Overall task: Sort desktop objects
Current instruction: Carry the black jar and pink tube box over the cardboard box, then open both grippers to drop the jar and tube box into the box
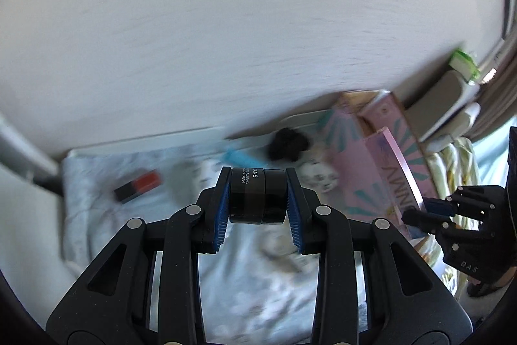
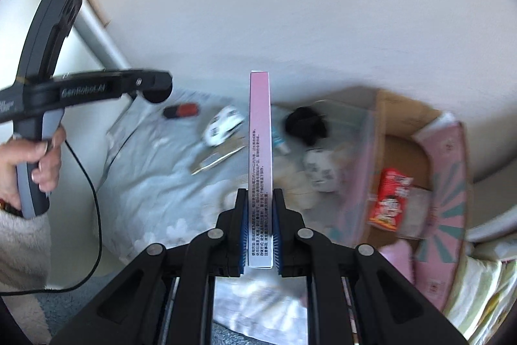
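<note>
The left gripper (image 1: 258, 199) is clamped on a black cosmetic jar (image 1: 258, 194), lying sideways between the blue pads (image 1: 220, 209). The jar's white lettering is partly hidden; "CREAM" is readable at the end of one line. Ahead and to the left of this gripper, a red-and-black lipstick-like item (image 1: 138, 186) lies on the pale blue cloth (image 1: 97, 215). Directly ahead, past the jar, sits a dark crumpled object (image 1: 288, 144).

The right gripper (image 2: 260, 228) is clamped on a thin pink box (image 2: 259, 151), held edge-on and pointing straight forward between the fingers. Its narrow face carries columns of small Chinese print, too fine to read. To the right of this gripper stands an open cardboard box (image 2: 400, 118) with pink printed flaps; a red snack packet (image 2: 389, 199) lies inside. Ahead and to the left, a small white toy car (image 2: 223, 125) rests on the cloth.

In the right wrist view, the person's left hand (image 2: 32, 164) grips the left gripper's handle, whose body is marked "GenRobot.AI". In the left wrist view, the right gripper's body shows "DAS".
</note>
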Demonstrator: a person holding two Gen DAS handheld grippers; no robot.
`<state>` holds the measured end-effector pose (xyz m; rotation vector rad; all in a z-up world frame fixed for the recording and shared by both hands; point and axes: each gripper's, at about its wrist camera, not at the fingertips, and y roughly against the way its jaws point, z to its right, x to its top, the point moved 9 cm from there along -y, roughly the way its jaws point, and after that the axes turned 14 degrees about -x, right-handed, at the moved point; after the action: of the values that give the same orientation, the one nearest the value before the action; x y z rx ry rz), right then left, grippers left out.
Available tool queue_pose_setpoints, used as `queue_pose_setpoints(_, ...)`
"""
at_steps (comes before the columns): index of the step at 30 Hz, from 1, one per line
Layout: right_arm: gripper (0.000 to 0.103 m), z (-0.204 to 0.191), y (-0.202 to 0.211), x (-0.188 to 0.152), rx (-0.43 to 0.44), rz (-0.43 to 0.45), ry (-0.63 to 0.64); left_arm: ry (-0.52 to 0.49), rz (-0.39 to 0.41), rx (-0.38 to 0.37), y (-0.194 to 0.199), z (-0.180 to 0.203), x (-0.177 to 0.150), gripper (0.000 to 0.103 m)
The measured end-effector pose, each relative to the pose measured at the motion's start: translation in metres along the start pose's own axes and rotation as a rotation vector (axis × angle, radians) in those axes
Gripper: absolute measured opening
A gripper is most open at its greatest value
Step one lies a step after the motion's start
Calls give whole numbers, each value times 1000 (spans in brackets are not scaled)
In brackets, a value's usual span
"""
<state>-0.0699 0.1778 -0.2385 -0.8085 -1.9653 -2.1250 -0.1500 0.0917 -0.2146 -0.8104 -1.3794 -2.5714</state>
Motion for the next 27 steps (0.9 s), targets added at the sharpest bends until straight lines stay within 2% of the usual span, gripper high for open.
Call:
queue_pose_setpoints(9, 12, 101, 17, -25, -109, 6, -154, -136, -72, -130, -79, 125, 29, 29)
queue_pose_setpoints(15, 12, 142, 10, -59, -149, -32, -200, -193, -145, -150, -143, 185, 28, 29)
queue_pose_setpoints(20, 12, 159, -8, -86, -132, -76, -233, -203, -195, -113, -188, 207, 20, 29)
queue_pose_setpoints(27, 12, 169, -26, -101, -99, -105, -226, -201, -235, -53, -220, 208, 10, 29)
